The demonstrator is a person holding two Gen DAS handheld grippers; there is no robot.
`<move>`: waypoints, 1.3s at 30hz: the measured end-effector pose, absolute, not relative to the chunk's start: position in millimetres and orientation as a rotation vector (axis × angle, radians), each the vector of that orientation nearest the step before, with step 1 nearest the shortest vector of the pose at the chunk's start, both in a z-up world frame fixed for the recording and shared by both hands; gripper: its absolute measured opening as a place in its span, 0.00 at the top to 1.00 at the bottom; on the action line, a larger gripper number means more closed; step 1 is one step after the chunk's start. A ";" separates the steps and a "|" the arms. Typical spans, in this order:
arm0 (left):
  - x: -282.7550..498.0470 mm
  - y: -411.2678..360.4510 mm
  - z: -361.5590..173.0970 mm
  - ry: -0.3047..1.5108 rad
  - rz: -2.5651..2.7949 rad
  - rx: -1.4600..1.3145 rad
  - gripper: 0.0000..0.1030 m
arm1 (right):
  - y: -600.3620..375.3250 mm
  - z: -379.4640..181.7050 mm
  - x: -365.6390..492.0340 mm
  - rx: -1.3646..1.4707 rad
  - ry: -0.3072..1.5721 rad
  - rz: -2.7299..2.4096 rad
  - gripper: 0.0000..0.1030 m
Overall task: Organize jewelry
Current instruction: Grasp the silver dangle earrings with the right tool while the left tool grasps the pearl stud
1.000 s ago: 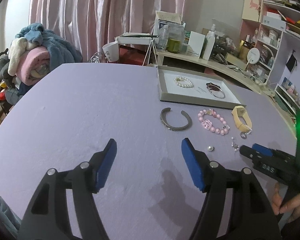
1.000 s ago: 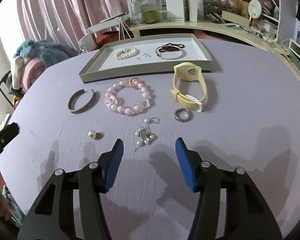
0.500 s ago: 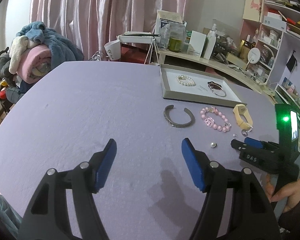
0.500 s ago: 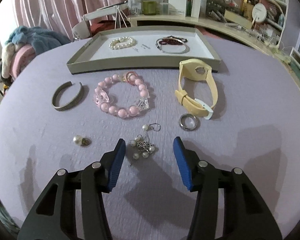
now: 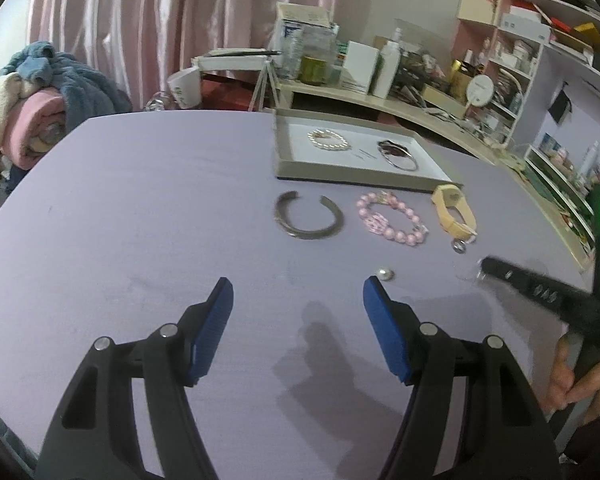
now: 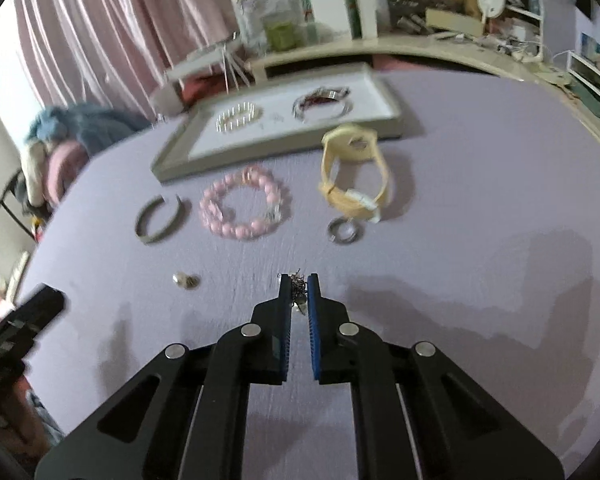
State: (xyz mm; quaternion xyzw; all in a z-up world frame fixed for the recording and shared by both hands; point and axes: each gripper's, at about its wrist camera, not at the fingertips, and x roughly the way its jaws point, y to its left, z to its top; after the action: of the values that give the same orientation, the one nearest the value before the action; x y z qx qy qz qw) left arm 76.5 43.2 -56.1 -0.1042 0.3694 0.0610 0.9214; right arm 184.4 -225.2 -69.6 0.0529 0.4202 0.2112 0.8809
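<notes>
Silver earrings (image 6: 299,289) pinched in right claw (image 6: 299,280); left claw (image 5: 298,292) spread, pearl stud (image 5: 385,275) beside it.

A lilac-covered table (image 5: 148,208) carries a shallow grey tray (image 5: 340,178) at its far side, and nearer, in a row, a grey open cuff (image 5: 308,220), a pink bead bracelet (image 5: 392,220), a yellow watch (image 5: 454,210), a silver ring (image 6: 343,232) and a pearl stud (image 5: 385,275)
</notes>
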 end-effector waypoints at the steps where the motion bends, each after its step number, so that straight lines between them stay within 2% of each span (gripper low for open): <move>1: 79.0 39.2 -57.1 0.765 0.111 -0.210 0.34 | -228.0 -66.1 184.0 0.122 0.864 0.437 0.92; 3: 82.4 33.0 -57.9 0.771 0.090 -0.203 0.34 | -236.9 -55.9 183.3 0.154 0.831 0.431 0.96; 16: 133.9 -3.2 -88.6 0.870 -0.003 -0.207 0.35 | -264.8 -32.4 177.6 0.211 0.747 0.390 0.96; 26: 165.1 -23.9 -100.7 0.893 0.000 -0.149 0.51 | -288.5 -40.0 181.2 0.257 0.772 0.340 0.96; 28: 169.0 -25.5 -105.0 0.908 0.002 -0.143 0.61 | -291.0 -41.3 181.7 0.263 0.777 0.336 0.96; 30: 169.2 -28.5 -105.8 0.901 0.012 -0.123 0.65 | -293.1 -42.2 181.8 0.267 0.781 0.334 0.96; 33: 167.8 -31.5 -106.8 0.893 0.020 -0.101 0.84 | -294.8 -42.8 183.2 0.277 0.787 0.332 0.96; 39: 162.4 -26.0 -104.3 0.893 0.009 -0.113 0.85 | -289.9 -39.8 184.3 0.276 0.782 0.351 0.96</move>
State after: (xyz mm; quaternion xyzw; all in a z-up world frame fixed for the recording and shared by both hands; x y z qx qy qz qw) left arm 162.3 -26.0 -104.3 -0.0545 0.4315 0.0044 0.9005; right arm 184.3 -289.9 -39.8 0.1335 0.3780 0.1697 0.9003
